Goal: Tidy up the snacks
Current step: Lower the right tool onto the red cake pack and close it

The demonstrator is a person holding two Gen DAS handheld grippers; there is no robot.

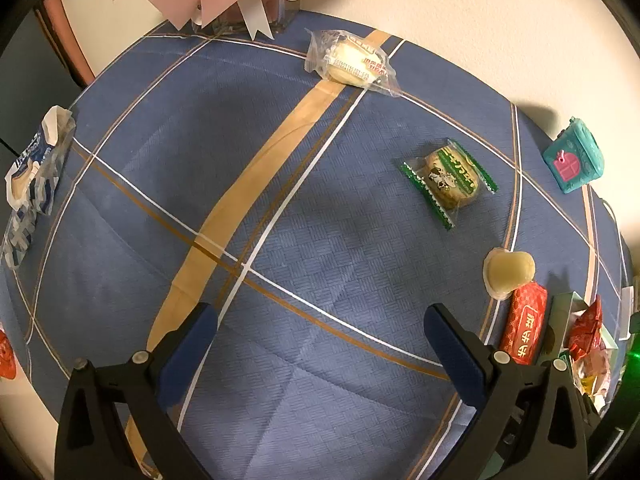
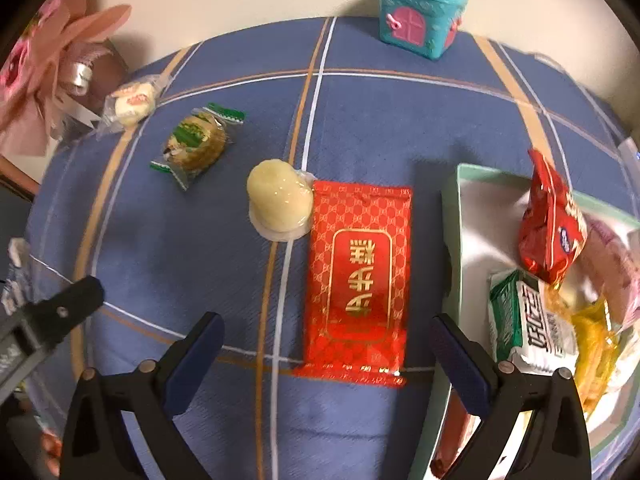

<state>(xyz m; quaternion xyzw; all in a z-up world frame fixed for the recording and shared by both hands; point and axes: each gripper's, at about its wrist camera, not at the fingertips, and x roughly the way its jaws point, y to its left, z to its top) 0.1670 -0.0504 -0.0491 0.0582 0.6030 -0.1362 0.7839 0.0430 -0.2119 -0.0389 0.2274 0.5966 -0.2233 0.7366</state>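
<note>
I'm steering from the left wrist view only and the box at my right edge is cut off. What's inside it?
Observer: The box holds a red bag, a green-and-white packet and yellow wrappers.
Operator: Is the right gripper holding anything?
Observer: No. The right gripper is open, over the red pouch.
Operator: Does the pouch touch the box?
Observer: No, blue cloth shows between them.
</note>
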